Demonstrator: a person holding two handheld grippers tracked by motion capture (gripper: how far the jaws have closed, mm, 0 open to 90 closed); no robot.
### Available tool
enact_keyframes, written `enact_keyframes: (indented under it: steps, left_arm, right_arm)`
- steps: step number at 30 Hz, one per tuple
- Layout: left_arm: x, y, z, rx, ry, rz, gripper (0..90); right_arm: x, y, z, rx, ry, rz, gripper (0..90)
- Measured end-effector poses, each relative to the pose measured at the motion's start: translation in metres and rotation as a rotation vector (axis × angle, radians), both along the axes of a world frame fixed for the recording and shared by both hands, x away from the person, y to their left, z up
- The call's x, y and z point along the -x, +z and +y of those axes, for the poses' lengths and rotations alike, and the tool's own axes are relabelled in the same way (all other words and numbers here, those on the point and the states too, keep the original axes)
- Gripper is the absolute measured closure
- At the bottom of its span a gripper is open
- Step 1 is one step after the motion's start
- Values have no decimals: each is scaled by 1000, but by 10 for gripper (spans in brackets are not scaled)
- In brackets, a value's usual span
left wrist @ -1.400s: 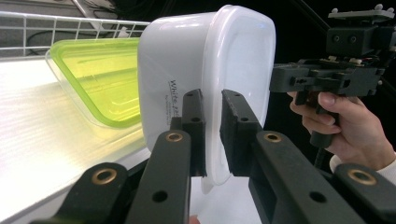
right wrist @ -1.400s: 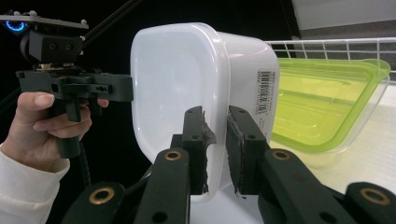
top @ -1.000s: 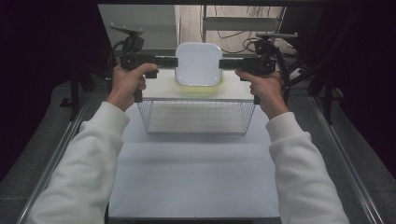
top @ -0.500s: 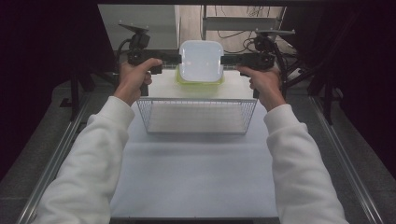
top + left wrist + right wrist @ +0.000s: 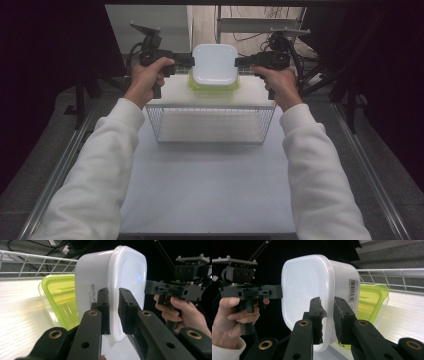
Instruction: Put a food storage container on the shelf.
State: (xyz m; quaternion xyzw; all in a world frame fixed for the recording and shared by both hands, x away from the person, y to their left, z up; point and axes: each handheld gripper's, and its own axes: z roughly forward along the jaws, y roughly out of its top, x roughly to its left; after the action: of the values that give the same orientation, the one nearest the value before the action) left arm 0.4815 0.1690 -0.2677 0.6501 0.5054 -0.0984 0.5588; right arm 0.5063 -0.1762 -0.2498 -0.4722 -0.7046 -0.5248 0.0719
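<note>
A white lidded plastic container [image 5: 215, 64] hangs between my two grippers above the white top [image 5: 175, 92] of a wire basket. My left gripper [image 5: 189, 61] is shut on its left rim, with the rim pinched between the jaws [image 5: 113, 312]. My right gripper [image 5: 240, 61] is shut on the opposite rim [image 5: 327, 315]. Right under the white container [image 5: 125, 272] sits a clear container with a green lid [image 5: 212, 86], close against its underside [image 5: 60, 297]. Whether the two touch I cannot tell. In the right gripper view a barcode label shows on the white container's side [image 5: 352, 290].
The wire basket [image 5: 210, 125] stands on the white table [image 5: 210, 190], with metal rails [image 5: 65, 165] along both sides. Dark curtains flank the table. Cables and a stand [image 5: 260, 25] lie behind the basket.
Both hands have pushed forward, away from the person, carrying the white container with them. It now sits a little farther back over the green-lidded container.
</note>
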Motion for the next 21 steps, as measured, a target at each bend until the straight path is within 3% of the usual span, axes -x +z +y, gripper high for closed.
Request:
enact_keyframes:
  steps: [6, 10, 12, 17, 21]
  left_arm:
    - [-11, -4, 2, 54, 19, 51, 794]
    - [-17, -7, 4, 92, 32, 81, 788]
    - [-19, -9, 4, 97, 45, 92, 772]
    - [-24, -15, 1, 96, 53, 106, 748]
    - [-25, -16, 0, 104, 52, 101, 749]
  right_arm:
    - [-10, 2, 2, 4, -13, 36, 745]
    - [-18, -2, 1, -35, -33, 83, 744]
    - [-23, -4, 1, -54, -37, 123, 738]
    - [-28, -10, 0, -59, -59, 167, 716]
    - [-30, -12, -1, -63, -66, 166, 712]
